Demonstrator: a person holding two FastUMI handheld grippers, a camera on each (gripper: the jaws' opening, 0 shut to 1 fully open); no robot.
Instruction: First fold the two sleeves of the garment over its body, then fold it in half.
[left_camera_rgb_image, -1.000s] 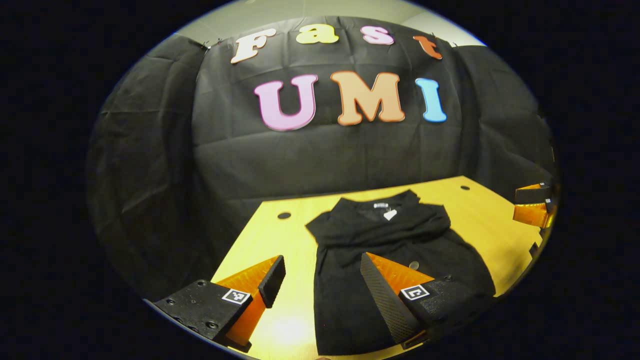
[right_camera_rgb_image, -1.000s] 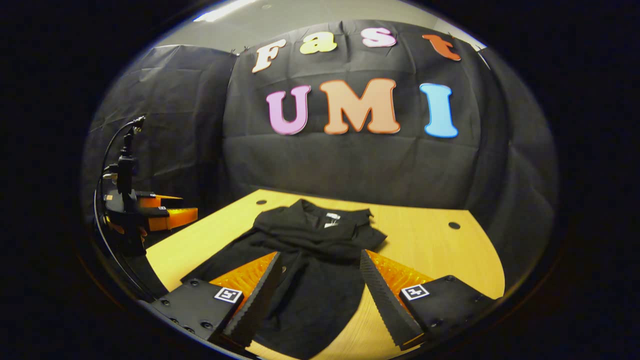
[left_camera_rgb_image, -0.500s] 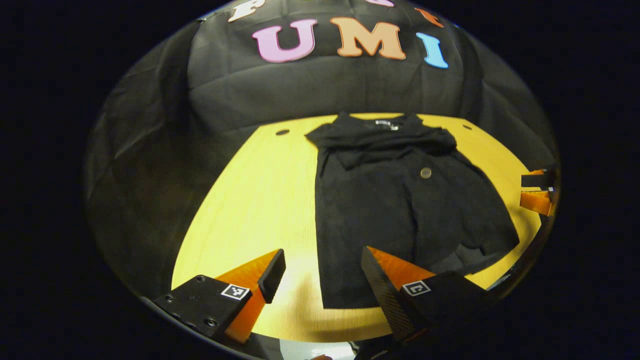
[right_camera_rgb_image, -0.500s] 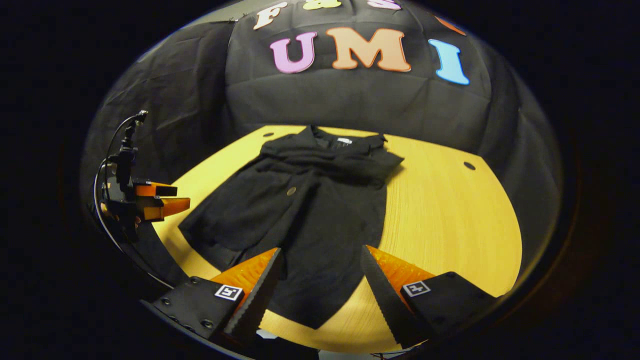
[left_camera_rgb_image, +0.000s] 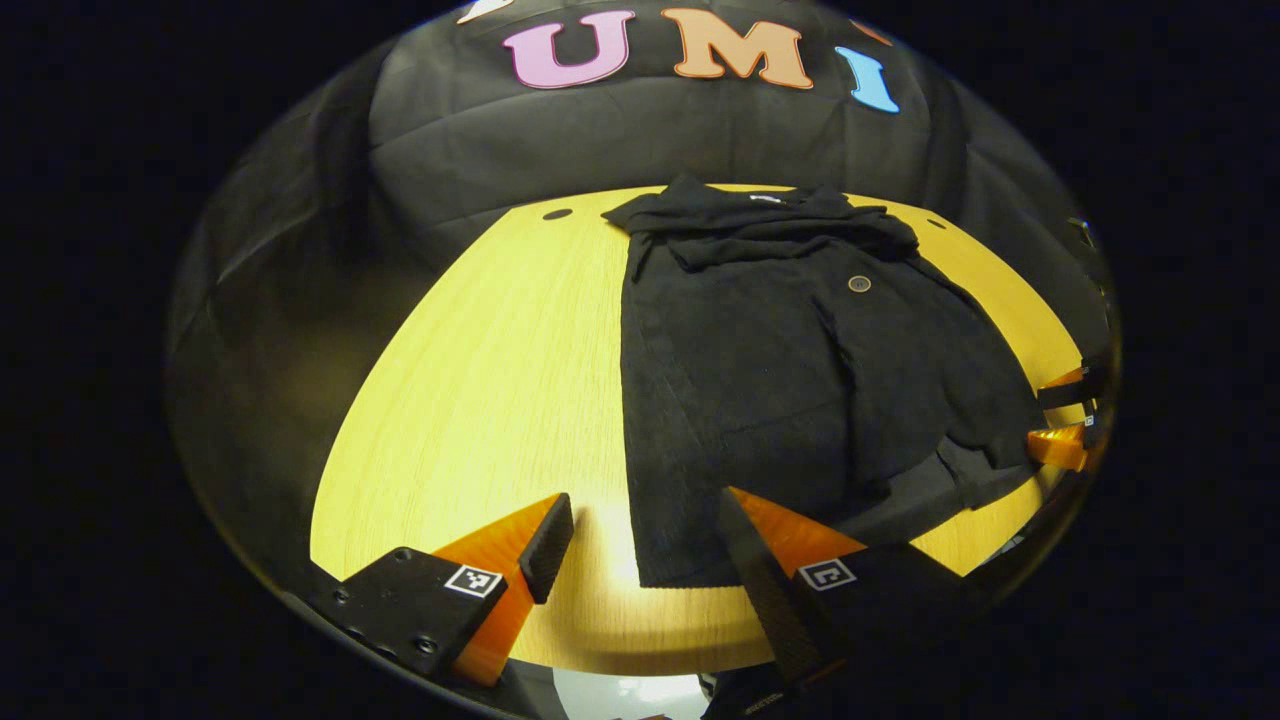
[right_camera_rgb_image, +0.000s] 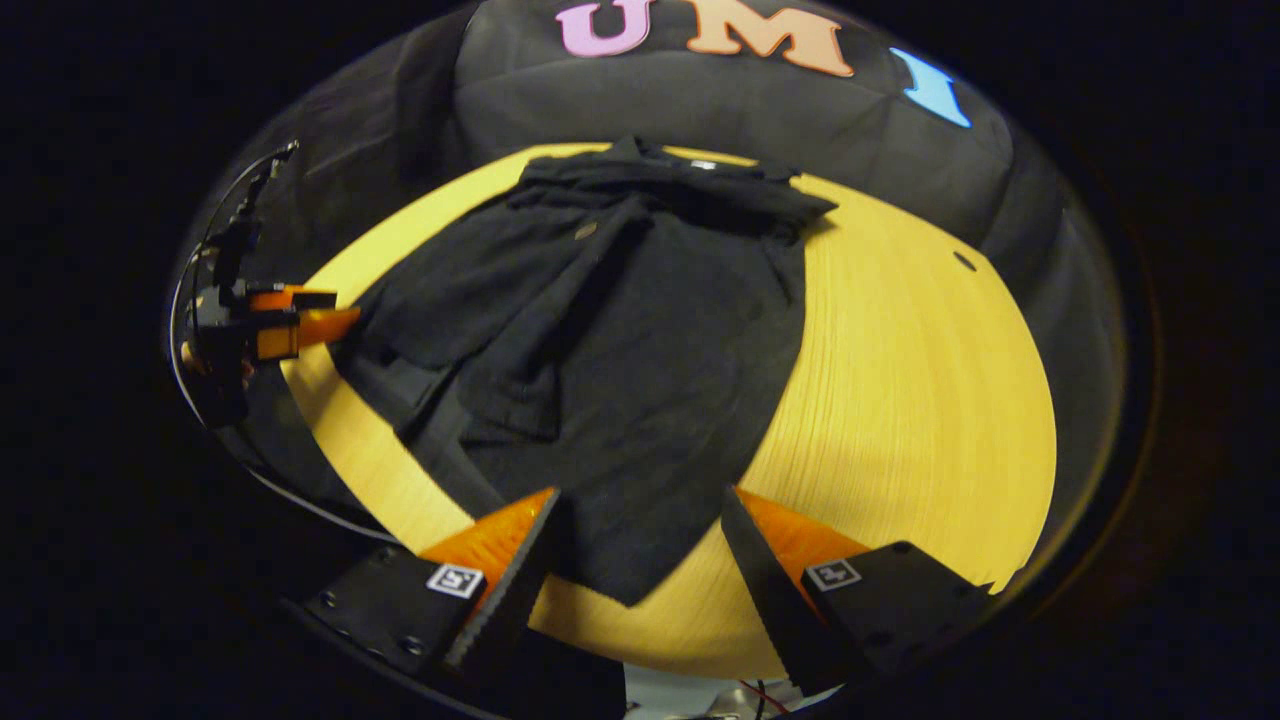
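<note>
In the left gripper view the left gripper (left_camera_rgb_image: 640, 545) is spread open, holding nothing, its fingers straddling the near hem corner of the black garment (left_camera_rgb_image: 780, 360). The right gripper (right_camera_rgb_image: 640, 540) (equally wide apart) frames the garment's other near corner. Beyond both, sleeves lie folded across the body on the wooden table (right_camera_rgb_image: 900, 400).

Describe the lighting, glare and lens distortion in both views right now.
Left gripper view: a bright glare patch on the wooden table near the garment's hem; the fisheye bows the table edge. Right gripper view: the table bulges like a dome, the black garment loses fold detail in dim light, and the left gripper looks small and slightly soft at the rim.
</note>
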